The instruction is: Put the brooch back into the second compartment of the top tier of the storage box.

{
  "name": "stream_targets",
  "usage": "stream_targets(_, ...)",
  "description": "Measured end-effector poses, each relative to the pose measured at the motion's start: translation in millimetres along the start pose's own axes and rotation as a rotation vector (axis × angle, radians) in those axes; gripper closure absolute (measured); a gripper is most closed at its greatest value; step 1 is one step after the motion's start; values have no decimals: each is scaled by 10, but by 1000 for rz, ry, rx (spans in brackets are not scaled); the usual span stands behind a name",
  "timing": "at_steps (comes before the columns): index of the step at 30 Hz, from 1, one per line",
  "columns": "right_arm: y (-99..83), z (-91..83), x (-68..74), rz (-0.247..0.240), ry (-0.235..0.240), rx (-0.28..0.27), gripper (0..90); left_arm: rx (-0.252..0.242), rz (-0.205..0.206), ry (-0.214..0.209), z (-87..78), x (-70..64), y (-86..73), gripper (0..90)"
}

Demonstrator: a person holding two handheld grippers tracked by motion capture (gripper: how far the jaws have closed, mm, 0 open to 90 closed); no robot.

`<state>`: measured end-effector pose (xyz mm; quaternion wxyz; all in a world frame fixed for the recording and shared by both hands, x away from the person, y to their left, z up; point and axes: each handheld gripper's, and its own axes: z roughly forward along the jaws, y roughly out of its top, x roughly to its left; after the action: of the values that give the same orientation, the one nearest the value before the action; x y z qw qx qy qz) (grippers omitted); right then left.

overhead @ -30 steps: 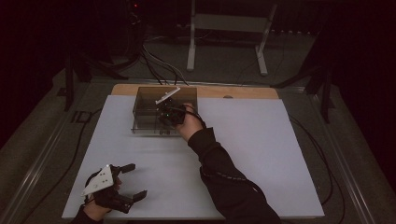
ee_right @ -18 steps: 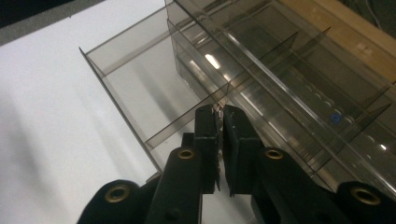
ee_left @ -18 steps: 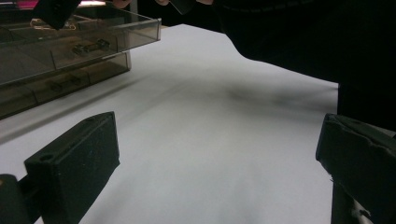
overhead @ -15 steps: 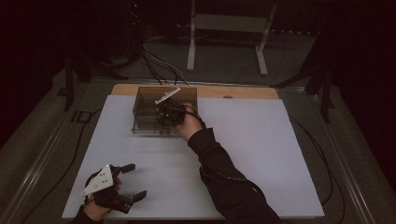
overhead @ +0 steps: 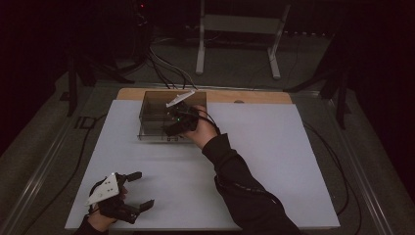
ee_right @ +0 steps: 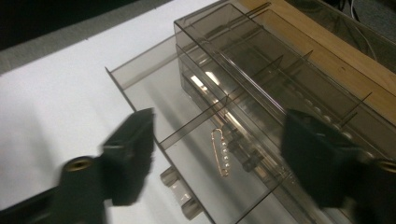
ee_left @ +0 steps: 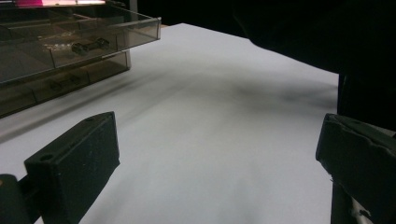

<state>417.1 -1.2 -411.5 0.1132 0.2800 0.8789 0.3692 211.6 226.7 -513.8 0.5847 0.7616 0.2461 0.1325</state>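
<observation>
A smoky clear drawer box (overhead: 155,113) stands at the back of the white sheet. Its lower drawer (ee_right: 196,154) is pulled out, split into compartments by dividers. A thin brass strip with holes (ee_right: 221,153) lies in the drawer. My right gripper (overhead: 172,126) hovers over the drawer's front; in the right gripper view it (ee_right: 224,158) is open, jaws either side of the strip and above it. My left gripper (overhead: 141,190) rests near the front left corner of the sheet, open and holding nothing (ee_left: 217,172). The left gripper view also shows the box (ee_left: 70,46).
The white sheet (overhead: 274,161) covers a wooden table whose back edge (overhead: 254,96) shows. A dark sleeve (overhead: 235,176) crosses the middle of the sheet. Cables (overhead: 337,166) trail off the right side. A metal stand (overhead: 235,29) is on the floor behind.
</observation>
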Motion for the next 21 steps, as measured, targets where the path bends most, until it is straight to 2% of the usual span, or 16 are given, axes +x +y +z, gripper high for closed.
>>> stream_targets(2,-4,-37,-1,-2,9,-5,137,-4,0,0,-1,-1,5,6)
stream_targets(5,-12,-108,-15,0,22,-21,110,-1,0,1,0,-4,2,6)
stream_targets(8,-15,-178,-20,-3,15,-30,77,-1,0,0,5,-4,3,6)
stream_targets(10,-22,-229,-32,-2,23,-42,14,0,0,2,5,-2,-2,6)
stream_targets(15,-54,-359,-57,-20,8,-56,0,-1,-3,1,9,0,-4,6)
stream_targets(17,-76,-416,-70,-4,9,-70,0,5,0,0,13,-2,-6,6)
stream_targets(21,-142,-533,-127,-14,-11,-80,0,2,-3,1,13,2,-5,6)
